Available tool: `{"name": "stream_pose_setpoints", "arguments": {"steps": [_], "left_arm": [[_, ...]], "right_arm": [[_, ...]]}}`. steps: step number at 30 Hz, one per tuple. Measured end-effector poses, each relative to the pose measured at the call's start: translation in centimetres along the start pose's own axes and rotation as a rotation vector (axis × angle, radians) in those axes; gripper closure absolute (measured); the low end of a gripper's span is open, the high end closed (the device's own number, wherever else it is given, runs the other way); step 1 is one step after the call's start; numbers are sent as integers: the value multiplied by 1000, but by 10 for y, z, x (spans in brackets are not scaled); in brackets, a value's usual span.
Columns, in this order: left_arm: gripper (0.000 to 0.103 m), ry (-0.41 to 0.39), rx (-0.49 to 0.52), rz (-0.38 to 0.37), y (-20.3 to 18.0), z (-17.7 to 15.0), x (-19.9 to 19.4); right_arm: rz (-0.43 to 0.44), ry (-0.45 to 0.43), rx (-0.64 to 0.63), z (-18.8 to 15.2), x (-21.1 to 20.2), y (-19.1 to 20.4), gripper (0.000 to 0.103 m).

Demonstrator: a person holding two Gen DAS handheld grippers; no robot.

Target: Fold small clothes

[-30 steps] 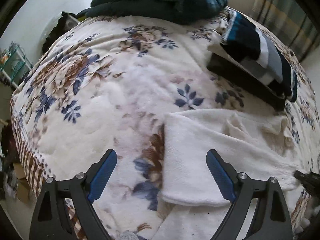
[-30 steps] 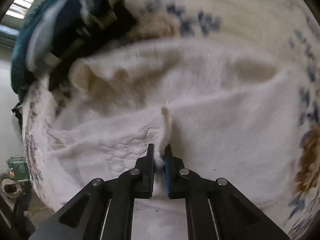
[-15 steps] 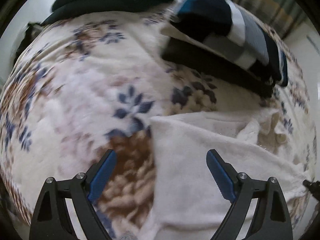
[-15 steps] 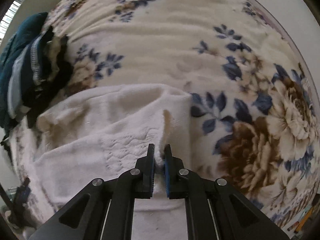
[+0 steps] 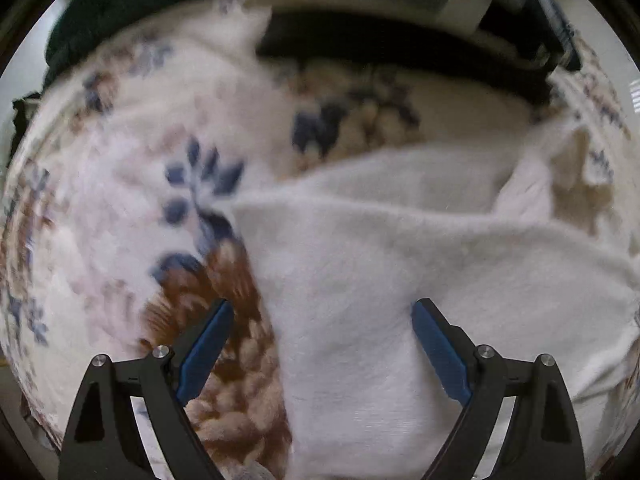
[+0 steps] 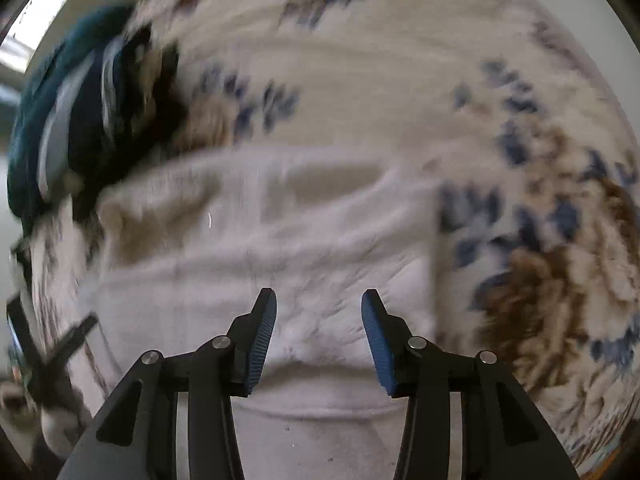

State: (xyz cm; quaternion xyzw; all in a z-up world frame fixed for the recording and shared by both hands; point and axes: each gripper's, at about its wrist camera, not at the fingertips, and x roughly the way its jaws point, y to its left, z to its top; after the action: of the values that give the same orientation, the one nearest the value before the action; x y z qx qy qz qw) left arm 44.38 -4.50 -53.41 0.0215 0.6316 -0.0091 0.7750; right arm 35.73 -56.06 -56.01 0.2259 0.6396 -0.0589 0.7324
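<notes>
A white fleecy garment (image 5: 360, 288) lies spread on the floral blanket (image 5: 120, 184) that covers the bed. In the left wrist view the garment fills the lower right: its left edge runs from a corner near the centre down toward 6 o'clock, and its long axis stretches from there out toward 3 o'clock, where the cloth bunches into cream-coloured folds at about 2 o'clock. A fold ridge crosses it from the centre corner toward 3 o'clock.

The left gripper (image 5: 322, 342) hangs over this left edge with its fingers (image 5: 204, 348) spread wide and holding nothing; the left finger is over the brown flower of the blanket, the right finger over the white cloth.

In the right wrist view the same garment (image 6: 280, 240) lies across the middle, its long axis running from 9 o'clock to 3 o'clock, with a straight side edge at about 3 o'clock beside the blue and brown flowers of the blanket (image 6: 400, 80). The right gripper (image 6: 318, 328) sits above the near part of the cloth, its fingers (image 6: 262, 340) parted to a moderate gap with nothing between them; a small puckered crease lies in the fabric just below that gap.

A pile of dark folded clothes (image 6: 80, 120) in teal, black and grey stripes rests at 10 o'clock in that view, touching the garment's far end; the same pile (image 5: 420, 20) lies along 12 o'clock in the left view. Both pictures are blurred.
</notes>
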Motion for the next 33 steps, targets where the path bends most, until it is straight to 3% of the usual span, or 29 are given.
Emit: {"name": "stream_pose_setpoints", "arguments": {"steps": [2,5,7,9,10,16,19,22,26,30,31,33], "left_arm": [[12,0,-15,-26,5,0,4],[10,-39,10,-12,4,3,-11],[0,-84,27,-16,2,4,-30],[0,-135,50,-31,-6,1,-53],[0,-150,59,-31,-10,-1,-64],[0,-167,117,-40,-64,-38,-136],[0,-128,145,-60,-114,-90,-159],[0,-18,181,-91,-178,-158,-161],[0,189,210,-198,-273,-254,-130],[0,273,262,-206,-336,-310,-98],[3,285,273,-204,-348,-320,-87],[27,290,275,-182,-360,-329,-71]], "right_arm": [[-71,75,-2,-1,29,-3,56],[-61,114,23,3,35,-10,57],[-37,99,33,6,15,-11,55],[-29,83,33,5,-9,-15,33],[-20,76,31,3,-21,-18,30],[11,108,-21,-19,-83,-48,28],[23,158,-60,-27,-105,-75,28],[11,193,-131,-31,-121,-108,28],[3,217,-176,-27,-125,-153,28],[25,237,-175,-12,-104,-187,28],[41,241,-167,-7,-97,-191,28],[89,252,-157,7,-79,-195,28]]}}
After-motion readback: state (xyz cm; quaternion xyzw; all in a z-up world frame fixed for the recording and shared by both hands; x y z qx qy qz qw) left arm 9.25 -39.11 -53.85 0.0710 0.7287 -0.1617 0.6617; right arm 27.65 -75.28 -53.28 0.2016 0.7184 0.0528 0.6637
